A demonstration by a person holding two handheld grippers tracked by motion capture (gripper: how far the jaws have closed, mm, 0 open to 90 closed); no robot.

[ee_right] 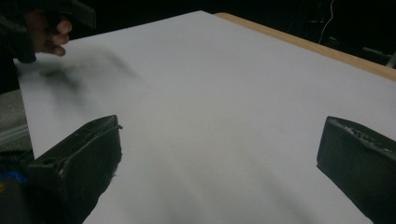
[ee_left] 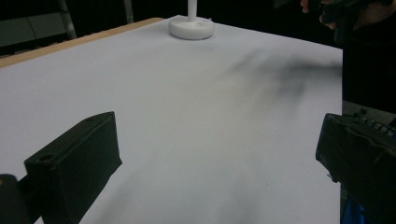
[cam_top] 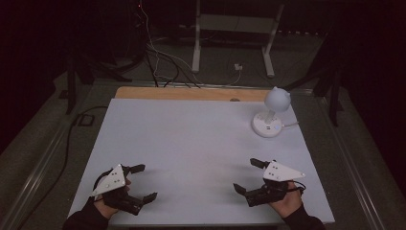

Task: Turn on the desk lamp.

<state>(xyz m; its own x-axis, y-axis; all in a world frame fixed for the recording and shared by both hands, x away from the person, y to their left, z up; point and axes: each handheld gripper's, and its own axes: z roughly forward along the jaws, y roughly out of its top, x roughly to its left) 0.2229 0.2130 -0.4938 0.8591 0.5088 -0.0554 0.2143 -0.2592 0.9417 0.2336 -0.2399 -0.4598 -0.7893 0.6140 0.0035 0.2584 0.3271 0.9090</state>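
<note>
Left gripper [cam_top: 142,182] low at near-left of table [cam_top: 191,143], jaws wide, nothing between. Right gripper [cam_top: 249,175] near-right, jaws wide too, nothing held. Lamp [cam_top: 273,112] upright at far-right, well apart from both, nearer right gripper. Step, judged: start pose, reach not begun. Next move likely calls for right gripper forward toward lamp, jaws kept wide until round stem or base.
</note>
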